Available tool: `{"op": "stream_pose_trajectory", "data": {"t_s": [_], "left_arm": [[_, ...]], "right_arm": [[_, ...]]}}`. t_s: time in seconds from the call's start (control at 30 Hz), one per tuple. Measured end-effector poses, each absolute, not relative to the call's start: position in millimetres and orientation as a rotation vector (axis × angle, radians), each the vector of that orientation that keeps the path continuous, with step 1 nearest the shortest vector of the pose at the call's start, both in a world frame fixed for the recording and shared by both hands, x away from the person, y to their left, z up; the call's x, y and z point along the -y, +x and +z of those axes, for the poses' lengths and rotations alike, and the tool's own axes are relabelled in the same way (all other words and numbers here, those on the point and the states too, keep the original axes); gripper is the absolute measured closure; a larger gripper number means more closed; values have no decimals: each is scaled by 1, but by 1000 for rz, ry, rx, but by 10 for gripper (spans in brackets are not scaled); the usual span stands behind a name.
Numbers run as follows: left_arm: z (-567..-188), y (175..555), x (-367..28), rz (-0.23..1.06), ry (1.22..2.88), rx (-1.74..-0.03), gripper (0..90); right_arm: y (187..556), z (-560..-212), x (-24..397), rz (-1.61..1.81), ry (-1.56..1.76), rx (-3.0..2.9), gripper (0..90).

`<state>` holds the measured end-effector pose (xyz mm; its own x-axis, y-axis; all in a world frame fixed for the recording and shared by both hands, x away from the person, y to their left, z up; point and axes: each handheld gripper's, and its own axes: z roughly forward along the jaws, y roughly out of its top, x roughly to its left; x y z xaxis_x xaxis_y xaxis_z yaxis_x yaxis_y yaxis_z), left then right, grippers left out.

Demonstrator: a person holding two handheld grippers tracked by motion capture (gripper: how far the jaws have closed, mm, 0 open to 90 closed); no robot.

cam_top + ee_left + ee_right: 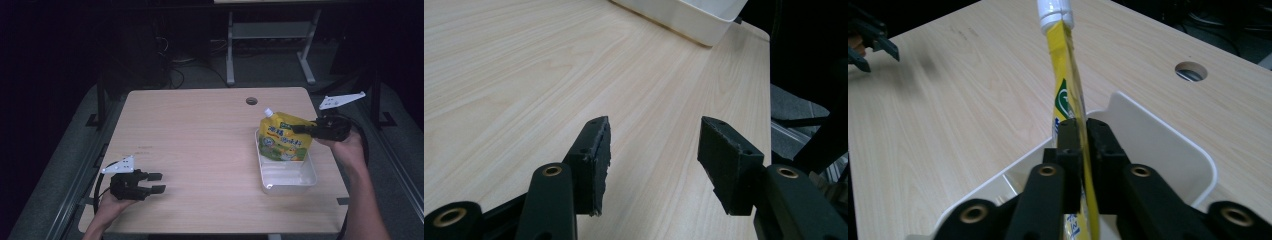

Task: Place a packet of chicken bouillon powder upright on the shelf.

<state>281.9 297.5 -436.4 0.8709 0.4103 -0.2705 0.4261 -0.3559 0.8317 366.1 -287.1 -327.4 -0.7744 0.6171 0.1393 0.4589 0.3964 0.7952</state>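
Observation:
A yellow spouted pouch (284,140) with a white cap stands upright in the far end of a white tray (287,182) on the right side of the wooden table. My right gripper (297,129) comes in from the right and is shut on the pouch's upper edge. In the right gripper view the thin pouch (1064,90) runs edge-on between the pads of that gripper (1082,125), above the tray (1193,150). My left gripper (156,182) rests near the table's front left corner, open and holding nothing. In the left gripper view its jaws (654,145) stand apart over bare wood.
A round cable hole (251,101) sits in the tabletop behind the tray. The tray's near half holds nothing. In the left gripper view the tray (684,15) lies far ahead. The table's right edge (342,190) runs close beside the tray. Desk legs and cables stand beyond the table.

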Motion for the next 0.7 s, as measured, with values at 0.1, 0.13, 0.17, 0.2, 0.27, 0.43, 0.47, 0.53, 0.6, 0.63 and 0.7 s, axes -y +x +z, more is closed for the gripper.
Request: {"op": "stream_pose_trajectory", "data": {"t_s": [0.1,0.13,0.17,0.2,0.27,0.43,0.47,0.53,0.6,0.63,0.7], "left_arm": [[-437,283,-297,-20,1984,-614,457],[-437,283,-296,-21,1984,-613,457],[-437,283,-296,-19,1984,-614,456],[-437,282,-296,-18,1986,-614,455],[-437,282,-296,-15,1988,-615,447],[-437,283,-296,-11,1990,-623,429],[-437,282,-295,-10,1992,-624,420],[-437,282,-295,-7,1997,-625,413],[-437,282,-296,-8,1996,-626,408],[-437,282,-296,-6,1996,-628,406],[-437,282,-296,-4,1997,-628,399]], "right_arm": [[365,-328,288,1320,970,-2469,814],[364,-328,289,1317,977,-2462,797],[363,-328,290,1328,980,-2453,796],[363,-328,291,1335,987,-2448,788],[362,-328,292,1344,997,-2442,765],[359,-329,295,1362,1026,-2429,687],[359,-329,296,1368,1049,-2425,651],[359,-329,297,1393,1077,-2423,631],[358,-329,297,1405,1077,-2415,608],[358,-328,297,1410,1080,-2404,582],[358,-328,296,1413,1087,-2394,565]]}}
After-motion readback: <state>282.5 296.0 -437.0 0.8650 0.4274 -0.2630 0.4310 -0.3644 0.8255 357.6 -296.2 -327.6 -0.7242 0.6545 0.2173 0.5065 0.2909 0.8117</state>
